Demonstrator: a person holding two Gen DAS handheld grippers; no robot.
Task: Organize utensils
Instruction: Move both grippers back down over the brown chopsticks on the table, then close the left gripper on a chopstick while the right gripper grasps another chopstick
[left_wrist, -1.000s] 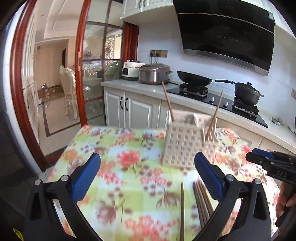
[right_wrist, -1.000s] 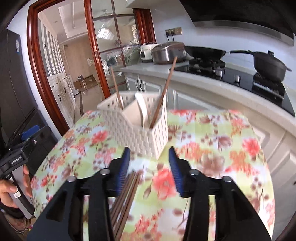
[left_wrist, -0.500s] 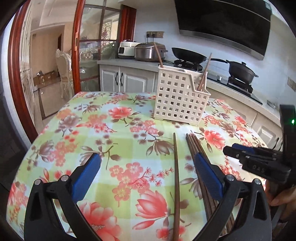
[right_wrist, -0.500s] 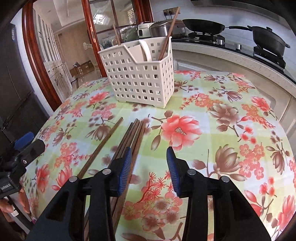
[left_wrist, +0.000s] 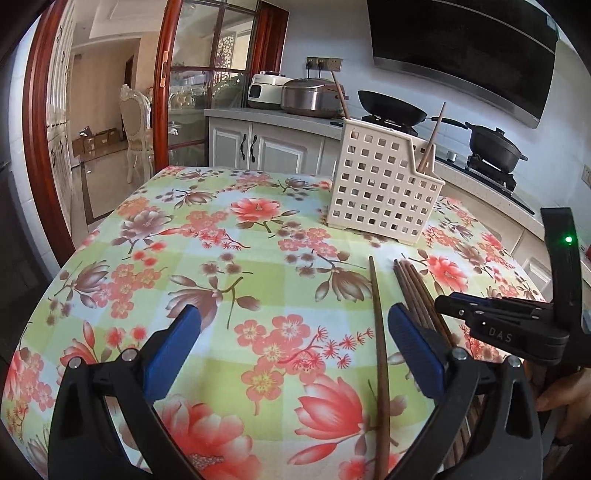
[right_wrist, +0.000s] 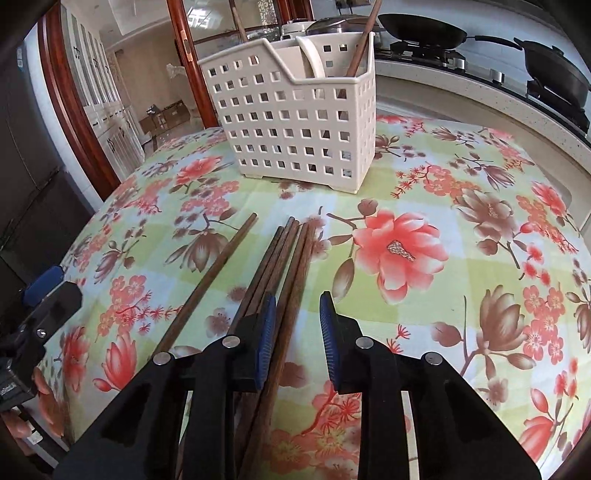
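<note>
Kitchen background behind a floral tablecloth.
A wok, lidded black pot and rice cooker sit on the counter.

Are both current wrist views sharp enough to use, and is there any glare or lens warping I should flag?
Left wrist: sharp; daylight glares through the doorway; fisheye bows the table edge and the hood. Right wrist: sharp too; chopsticks and rack are crisp with soft shadows, the counter curves strongly, and the corners vignette black.
</note>
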